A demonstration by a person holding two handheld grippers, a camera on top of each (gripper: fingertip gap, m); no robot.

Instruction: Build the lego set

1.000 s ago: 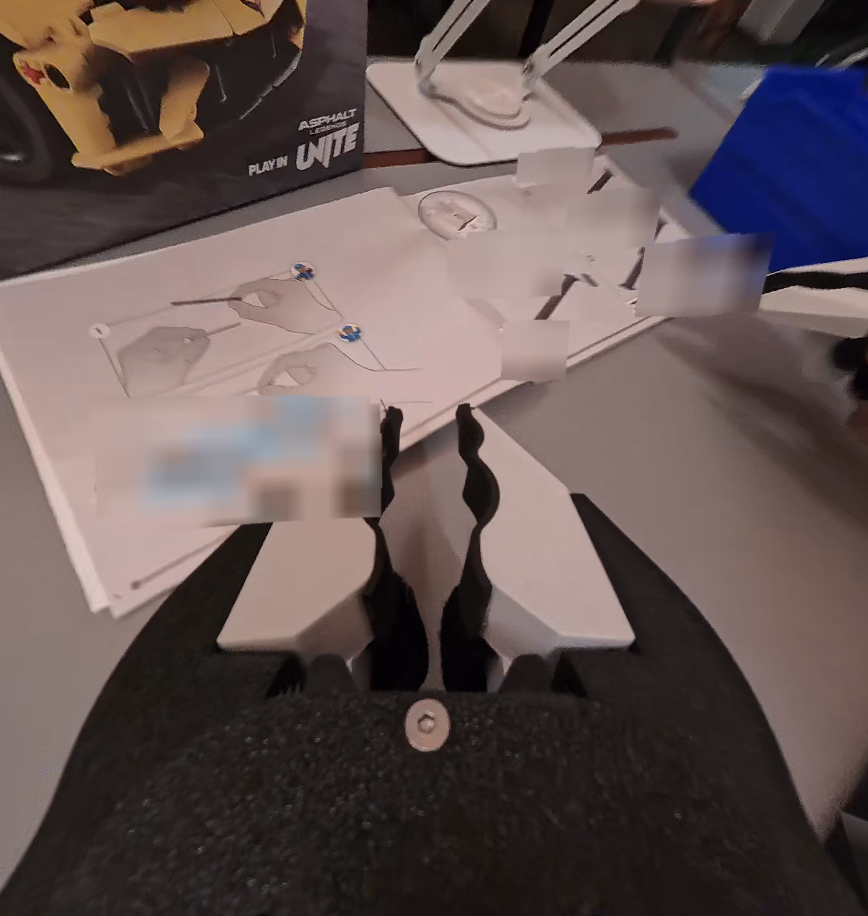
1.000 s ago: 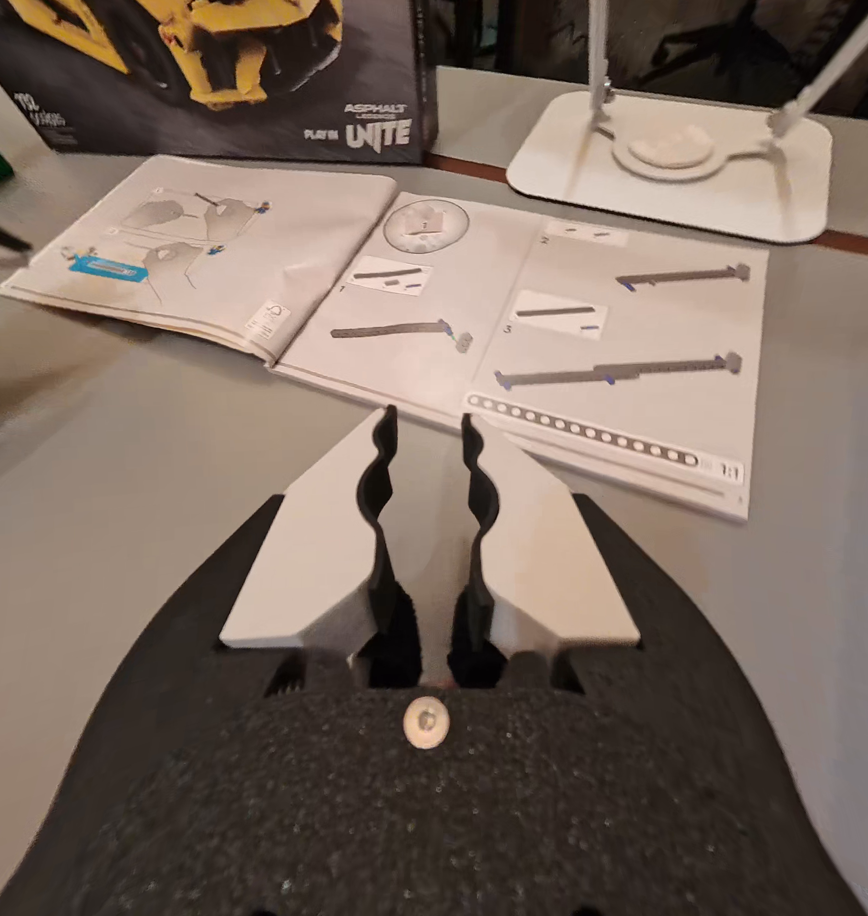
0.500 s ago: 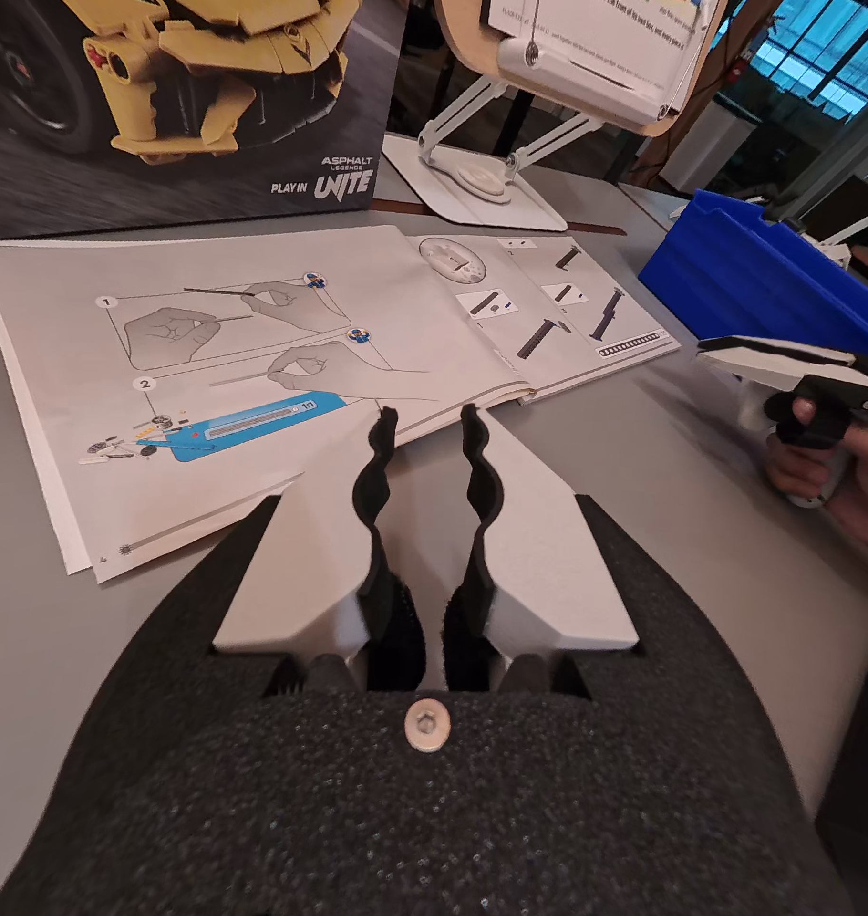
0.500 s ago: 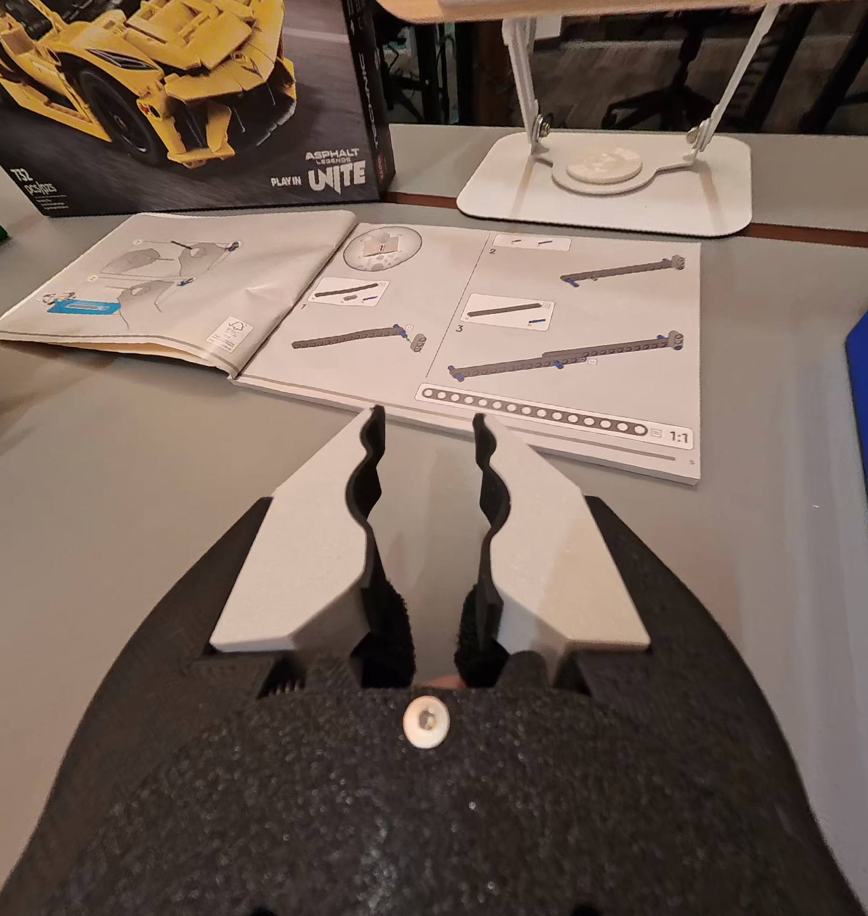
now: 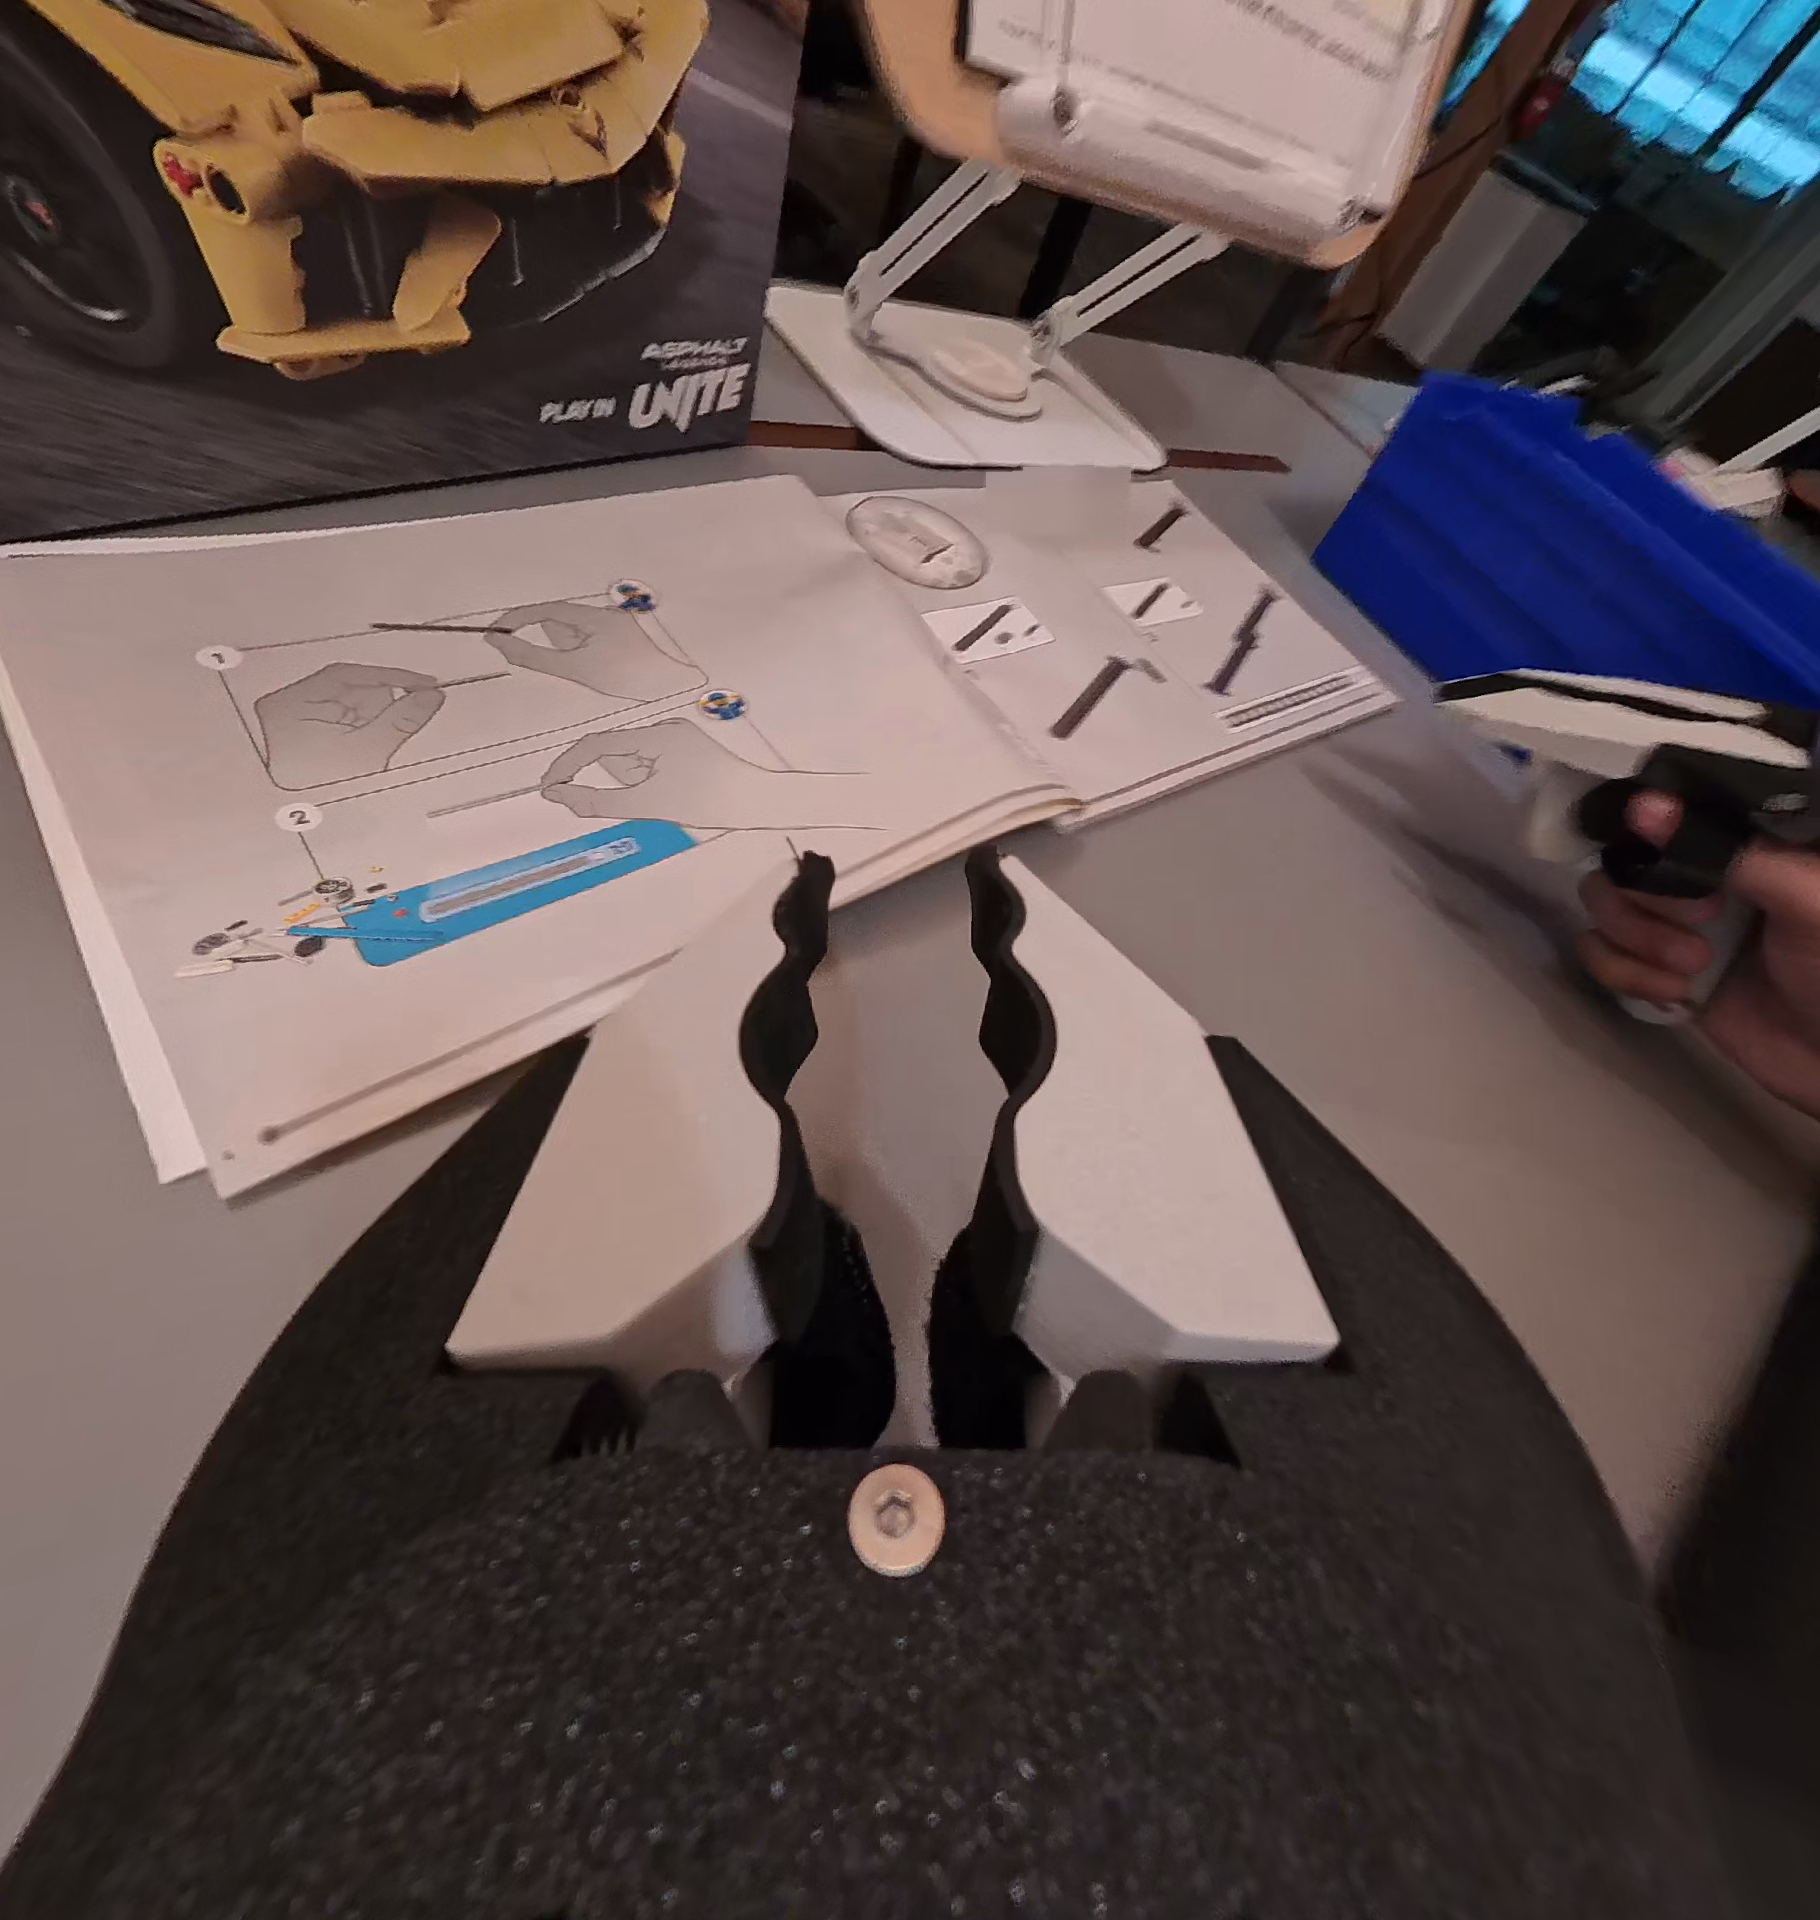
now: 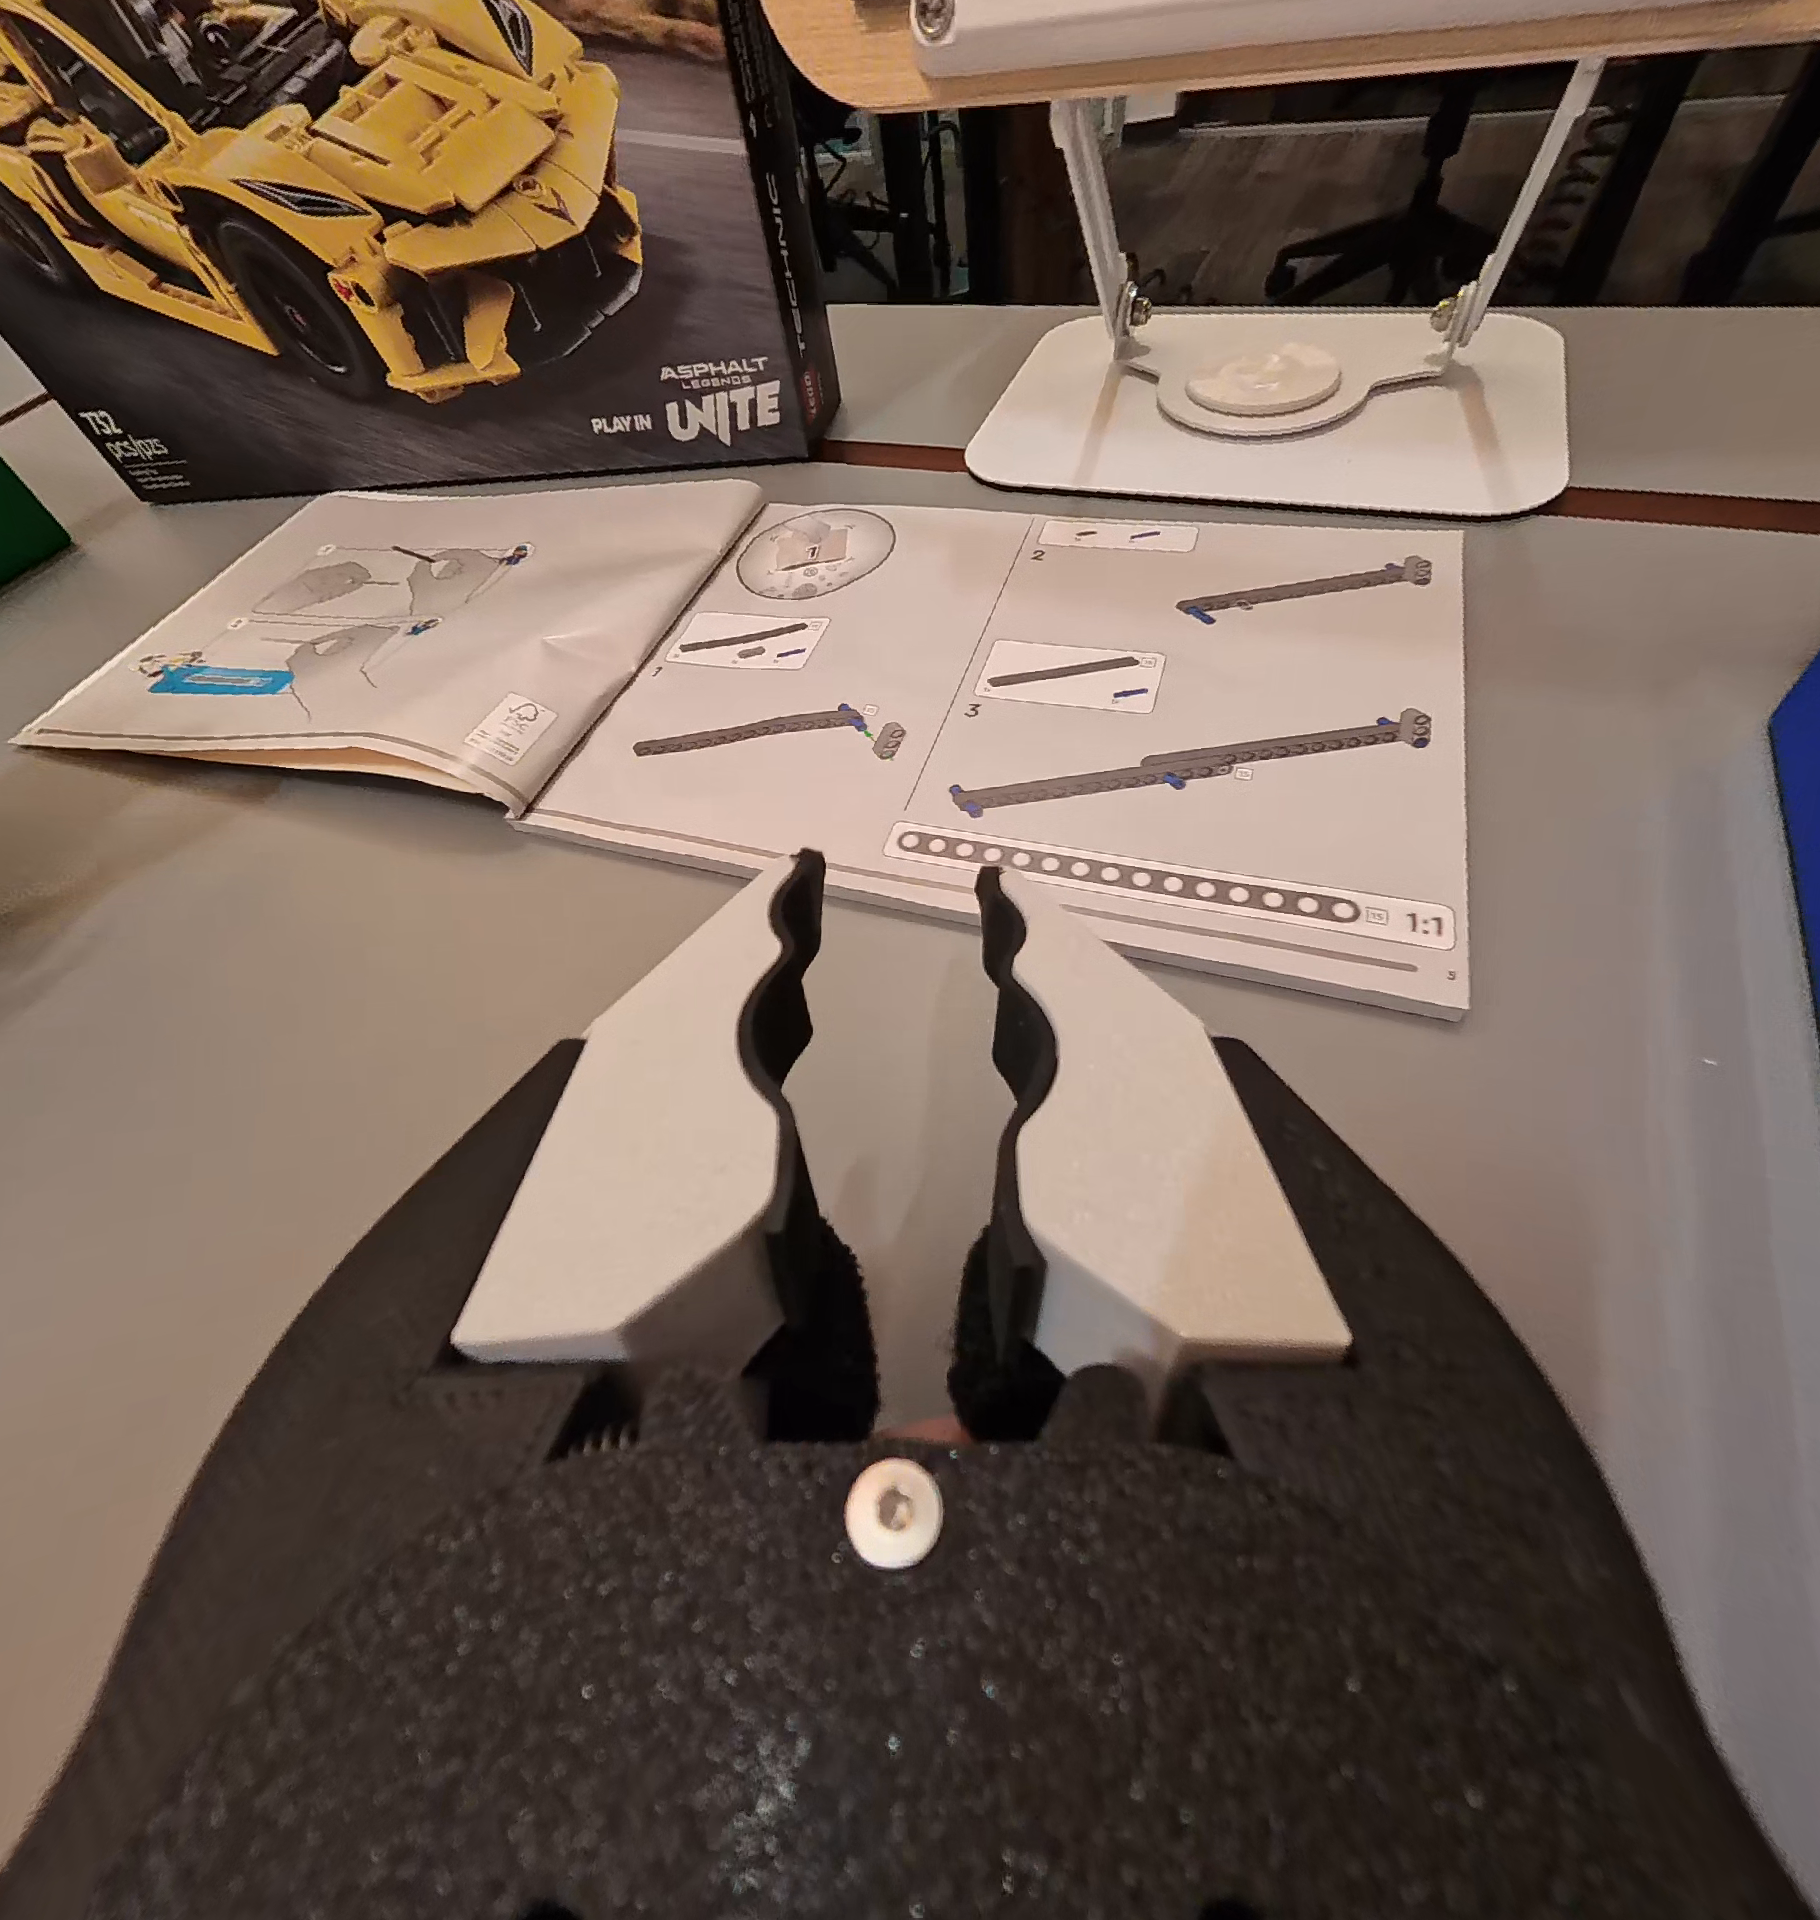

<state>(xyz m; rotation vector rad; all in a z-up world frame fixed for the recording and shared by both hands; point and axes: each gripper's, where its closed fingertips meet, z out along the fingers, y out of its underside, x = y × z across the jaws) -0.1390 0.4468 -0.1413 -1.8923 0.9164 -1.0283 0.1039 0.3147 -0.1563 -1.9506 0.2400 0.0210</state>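
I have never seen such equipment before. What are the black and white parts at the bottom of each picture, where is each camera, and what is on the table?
They are hand-held grippers, not a robot; a person holds one in each hand. Each picture comes from a camera on one gripper, looking along its two fingers. The left gripper and right gripper are both open and hold nothing. On the grey table lies an open booklet, with the box and a white stand behind it. A blue bin sits at the right. The left view also shows the person's hand holding the other gripper.
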